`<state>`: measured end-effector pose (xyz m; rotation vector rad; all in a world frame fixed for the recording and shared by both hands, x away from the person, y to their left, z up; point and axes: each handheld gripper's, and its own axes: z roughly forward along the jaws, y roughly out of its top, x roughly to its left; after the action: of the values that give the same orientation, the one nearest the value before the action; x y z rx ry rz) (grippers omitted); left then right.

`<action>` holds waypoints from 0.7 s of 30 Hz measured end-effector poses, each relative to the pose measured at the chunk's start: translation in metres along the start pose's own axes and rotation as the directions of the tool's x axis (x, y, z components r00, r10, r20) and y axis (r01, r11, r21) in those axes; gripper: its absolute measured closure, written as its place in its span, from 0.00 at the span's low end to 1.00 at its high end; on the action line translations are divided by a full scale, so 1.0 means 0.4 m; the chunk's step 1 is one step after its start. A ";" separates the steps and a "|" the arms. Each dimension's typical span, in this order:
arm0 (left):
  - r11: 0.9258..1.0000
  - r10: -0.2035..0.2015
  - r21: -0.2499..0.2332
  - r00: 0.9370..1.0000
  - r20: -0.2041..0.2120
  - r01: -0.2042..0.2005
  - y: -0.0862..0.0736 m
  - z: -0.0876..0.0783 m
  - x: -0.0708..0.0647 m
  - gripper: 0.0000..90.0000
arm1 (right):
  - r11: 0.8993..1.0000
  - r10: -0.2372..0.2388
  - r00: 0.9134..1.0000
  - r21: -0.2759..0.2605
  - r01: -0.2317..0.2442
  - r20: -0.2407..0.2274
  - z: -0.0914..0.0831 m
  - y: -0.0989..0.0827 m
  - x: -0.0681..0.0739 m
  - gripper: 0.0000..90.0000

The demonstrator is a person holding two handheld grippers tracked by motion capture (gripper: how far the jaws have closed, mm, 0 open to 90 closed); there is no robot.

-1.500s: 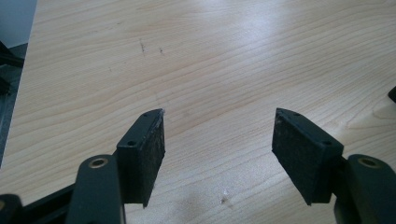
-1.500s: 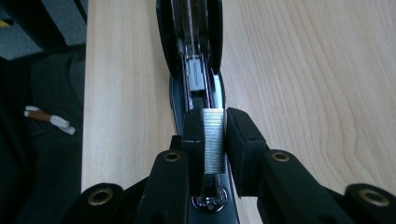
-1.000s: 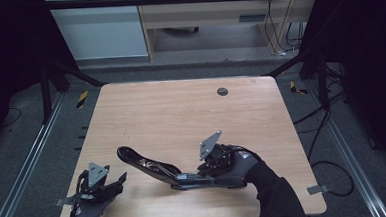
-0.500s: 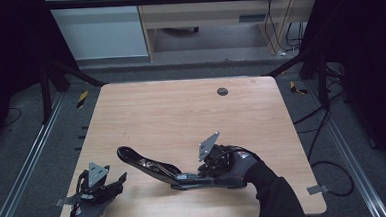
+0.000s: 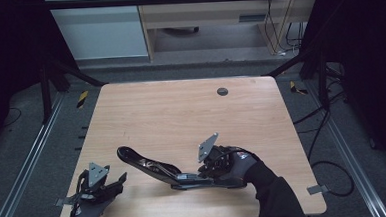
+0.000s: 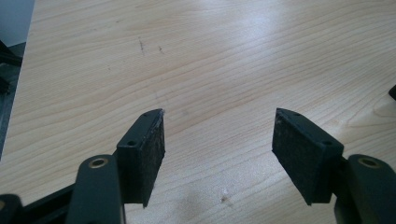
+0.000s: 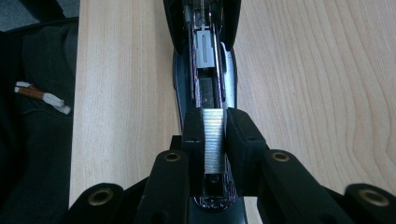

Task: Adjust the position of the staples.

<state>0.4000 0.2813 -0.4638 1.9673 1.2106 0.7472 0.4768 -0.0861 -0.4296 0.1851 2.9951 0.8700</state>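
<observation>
A black stapler [image 5: 149, 167] lies swung open near the table's front edge, its lid raised toward the left. My right gripper [image 5: 200, 174] sits over its rear end, held by a gloved hand. In the right gripper view the right gripper [image 7: 215, 114] is shut on a silver strip of staples [image 7: 215, 140], right above the stapler's open magazine channel [image 7: 205, 60]. My left gripper [image 5: 115, 180] rests at the front left corner, apart from the stapler. Seen in the left gripper view, the left gripper [image 6: 219, 114] stands open over bare wood, nothing between its pads [image 6: 154, 140].
The wooden table [image 5: 181, 114] has a small round dark grommet [image 5: 222, 91] near its far edge. Dark metal frame rails [image 5: 28, 162] run along both sides on the grey floor. The person's dark clothing [image 7: 37, 116] lies just past the table's front edge.
</observation>
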 end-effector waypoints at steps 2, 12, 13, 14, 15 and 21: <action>1.000 0.000 0.000 1.000 0.000 0.000 0.000 0.000 0.000 0.38 | 1.000 -0.001 1.000 -0.002 0.001 0.000 0.000 0.000 0.000 0.87; 1.000 -0.002 0.000 1.000 0.000 0.002 0.000 0.001 0.000 0.38 | 1.000 -0.018 1.000 -0.012 0.018 -0.007 0.005 0.000 -0.001 0.87; 1.000 -0.002 0.000 1.000 0.000 0.002 0.000 0.001 0.000 0.38 | 1.000 -0.021 1.000 -0.006 0.021 -0.001 0.005 0.001 0.000 0.87; 1.000 -0.003 0.000 1.000 0.000 0.003 0.000 0.001 0.000 0.38 | 1.000 -0.023 1.000 -0.007 0.023 -0.001 0.005 0.001 0.000 0.87; 1.000 -0.002 0.000 1.000 0.000 0.002 0.000 0.001 0.000 0.38 | 1.000 -0.023 1.000 -0.009 0.023 -0.006 0.006 0.001 0.000 0.87; 1.000 -0.003 0.000 1.000 0.001 0.003 0.000 0.001 0.000 0.38 | 0.999 -0.037 0.999 -0.007 0.037 -0.006 0.006 0.000 0.001 0.87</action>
<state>0.4003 0.2812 -0.4640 1.9656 1.2129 0.7451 0.4766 -0.0847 -0.4317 0.1260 2.9905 0.8782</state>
